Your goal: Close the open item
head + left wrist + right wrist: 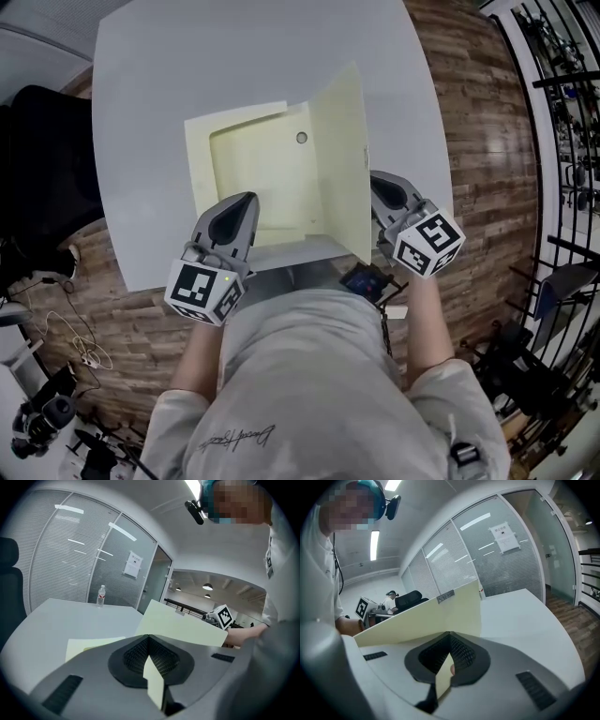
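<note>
Desk (pixel 169 84) carries the folder (pixel 262 178), which lies open by the near edge, its flat half down on the top. Its cover (pixel 342 159) stands tilted up along the right side. My left claw (pixel 236 214) is closed on the flat half's near edge, a thin pale sheet pinched between the jaws. My right claw (pixel 382 195) is likewise clamped on the cover's near edge. A small round stud (pixel 301 138) shows on the flat half, toward the far edge. I judge the closing step is in hand, with the cover partway over. Next I should swing the right claw leftward and down while the left claw pins the base, then let go once the cover lies flat.
</note>
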Action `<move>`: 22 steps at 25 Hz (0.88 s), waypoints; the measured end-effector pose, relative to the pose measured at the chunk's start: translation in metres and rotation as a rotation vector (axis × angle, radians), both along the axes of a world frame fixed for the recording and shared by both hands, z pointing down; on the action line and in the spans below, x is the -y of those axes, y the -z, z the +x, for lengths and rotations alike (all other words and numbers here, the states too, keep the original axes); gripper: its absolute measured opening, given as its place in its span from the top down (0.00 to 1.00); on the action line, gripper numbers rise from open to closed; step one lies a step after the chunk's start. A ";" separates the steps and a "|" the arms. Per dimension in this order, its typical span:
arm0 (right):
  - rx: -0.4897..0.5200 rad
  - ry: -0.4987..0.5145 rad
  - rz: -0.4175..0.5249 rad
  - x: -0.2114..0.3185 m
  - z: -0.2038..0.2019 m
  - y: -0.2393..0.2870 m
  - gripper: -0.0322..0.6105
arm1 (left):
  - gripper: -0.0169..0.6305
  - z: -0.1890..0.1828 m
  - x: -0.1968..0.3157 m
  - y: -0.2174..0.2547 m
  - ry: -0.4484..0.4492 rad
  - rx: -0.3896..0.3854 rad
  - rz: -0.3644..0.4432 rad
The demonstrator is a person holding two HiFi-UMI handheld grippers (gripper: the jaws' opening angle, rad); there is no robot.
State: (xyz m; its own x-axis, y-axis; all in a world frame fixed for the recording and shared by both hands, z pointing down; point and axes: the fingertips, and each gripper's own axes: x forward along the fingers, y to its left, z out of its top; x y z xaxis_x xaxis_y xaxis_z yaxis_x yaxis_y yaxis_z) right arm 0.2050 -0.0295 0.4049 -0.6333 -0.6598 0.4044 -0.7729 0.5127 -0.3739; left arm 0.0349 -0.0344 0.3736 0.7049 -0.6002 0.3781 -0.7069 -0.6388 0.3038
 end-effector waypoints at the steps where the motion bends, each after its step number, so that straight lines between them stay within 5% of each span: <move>1: -0.002 0.008 0.000 0.000 -0.005 0.001 0.93 | 0.96 -0.005 0.000 0.000 0.007 0.001 0.000; 22: -0.043 0.165 0.000 0.007 -0.093 0.007 0.93 | 0.96 -0.091 -0.006 -0.006 0.140 0.010 -0.011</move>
